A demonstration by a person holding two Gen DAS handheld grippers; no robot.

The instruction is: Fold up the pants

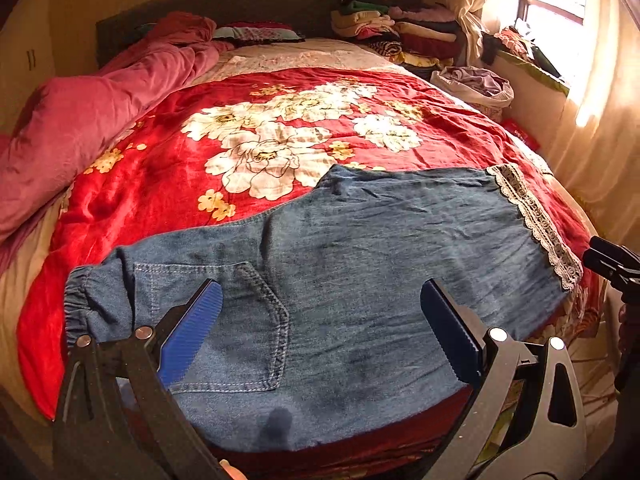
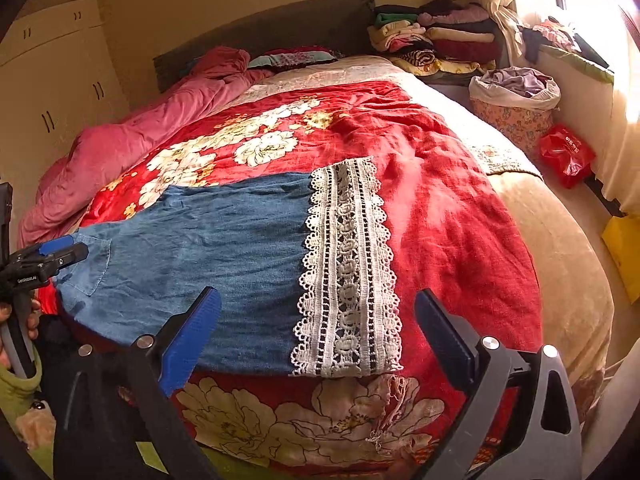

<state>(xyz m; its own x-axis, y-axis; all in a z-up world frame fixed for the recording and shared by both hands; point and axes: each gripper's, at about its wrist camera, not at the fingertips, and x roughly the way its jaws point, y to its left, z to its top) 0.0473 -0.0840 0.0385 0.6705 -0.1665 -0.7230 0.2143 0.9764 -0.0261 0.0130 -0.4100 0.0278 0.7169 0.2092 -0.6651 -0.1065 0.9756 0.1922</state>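
Observation:
Blue denim pants (image 1: 340, 264) lie flat across the near edge of a bed, legs stacked, elastic waistband (image 1: 78, 304) at the left and white lace hem (image 1: 536, 220) at the right. My left gripper (image 1: 320, 320) is open and empty, hovering over the seat and back pocket (image 1: 240, 328). My right gripper (image 2: 316, 328) is open and empty above the lace hem (image 2: 348, 272); the denim (image 2: 200, 248) stretches left of it. The left gripper also shows in the right wrist view (image 2: 48, 260), and the right gripper at the left wrist view's right edge (image 1: 612, 264).
A red floral blanket (image 1: 280, 140) covers the bed. A pink quilt (image 1: 80, 120) is bunched along the left. Folded clothes (image 1: 400, 28) are stacked by the headboard. A cloth basket (image 2: 516, 104), a red bag (image 2: 564, 156) and a yellow box (image 2: 624, 252) sit on the right by the window.

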